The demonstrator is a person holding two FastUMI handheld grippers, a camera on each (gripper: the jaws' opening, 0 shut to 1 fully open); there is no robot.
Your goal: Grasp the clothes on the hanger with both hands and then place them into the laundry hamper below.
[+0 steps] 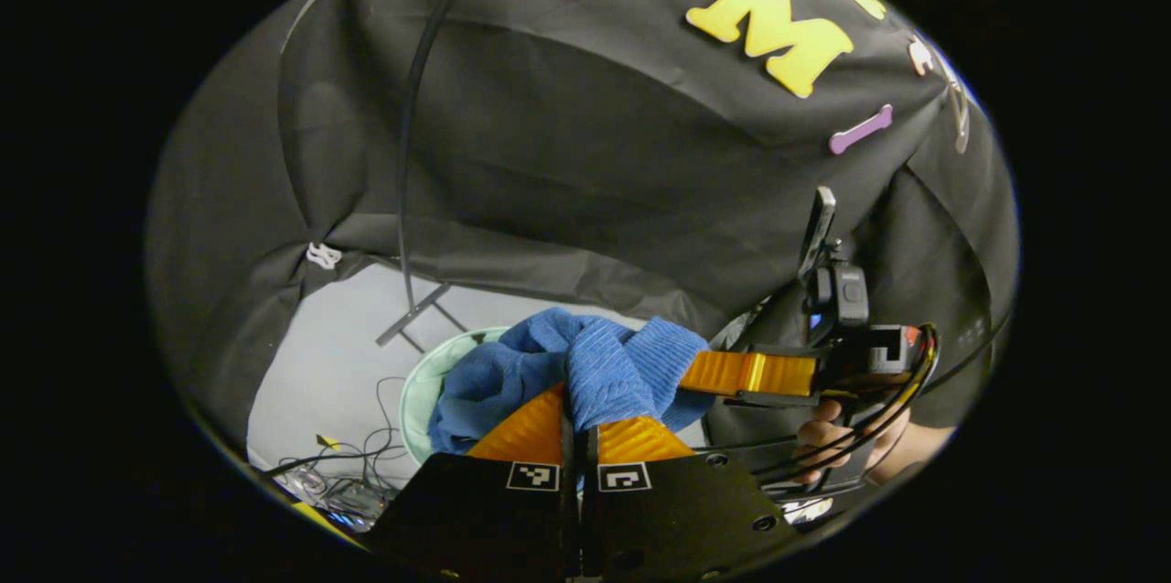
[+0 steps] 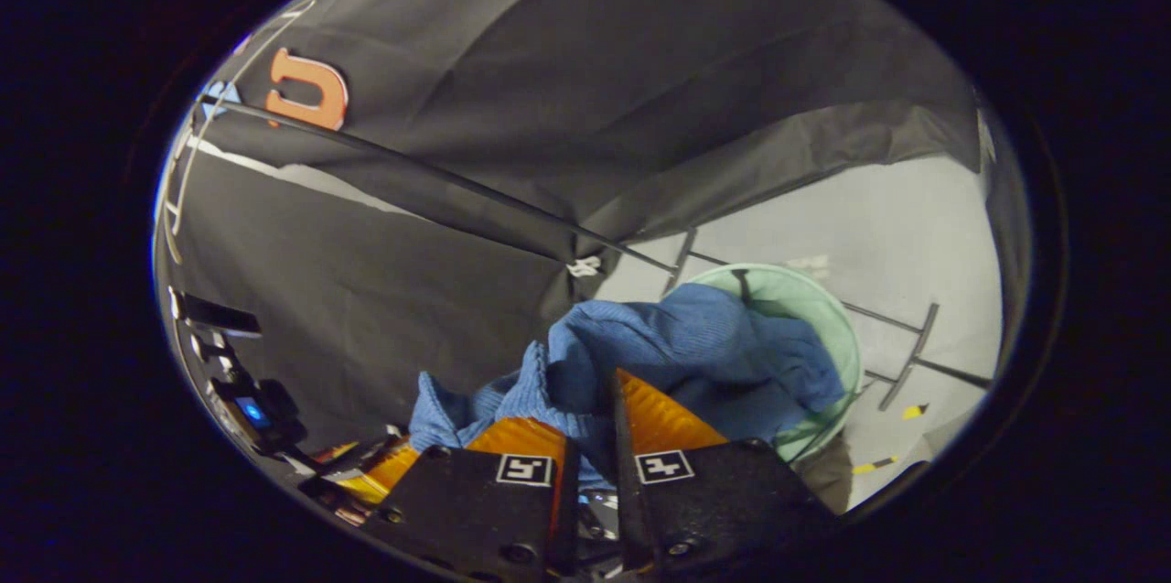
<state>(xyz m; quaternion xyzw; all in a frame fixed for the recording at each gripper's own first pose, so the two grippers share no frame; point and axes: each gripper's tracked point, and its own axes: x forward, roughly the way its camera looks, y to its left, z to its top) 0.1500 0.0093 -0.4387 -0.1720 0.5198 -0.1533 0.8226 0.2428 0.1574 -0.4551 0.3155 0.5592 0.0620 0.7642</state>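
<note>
- A thin black rack pole (image 1: 403, 153) rises past me in the left gripper view and ends in a flat foot bar (image 1: 413, 314) on the pale grey floor (image 1: 311, 382)
- Loose black cables (image 1: 361, 455) lie tangled on that floor near the lower left
- In the right gripper view, a slim black rail (image 2: 439, 173) slants across the booth's black cloth wall (image 2: 384, 308)
- Two short cross feet (image 2: 910, 356) of the rack rest on the floor (image 2: 878, 235), with small yellow tape marks (image 2: 913, 412) just beside them
</note>
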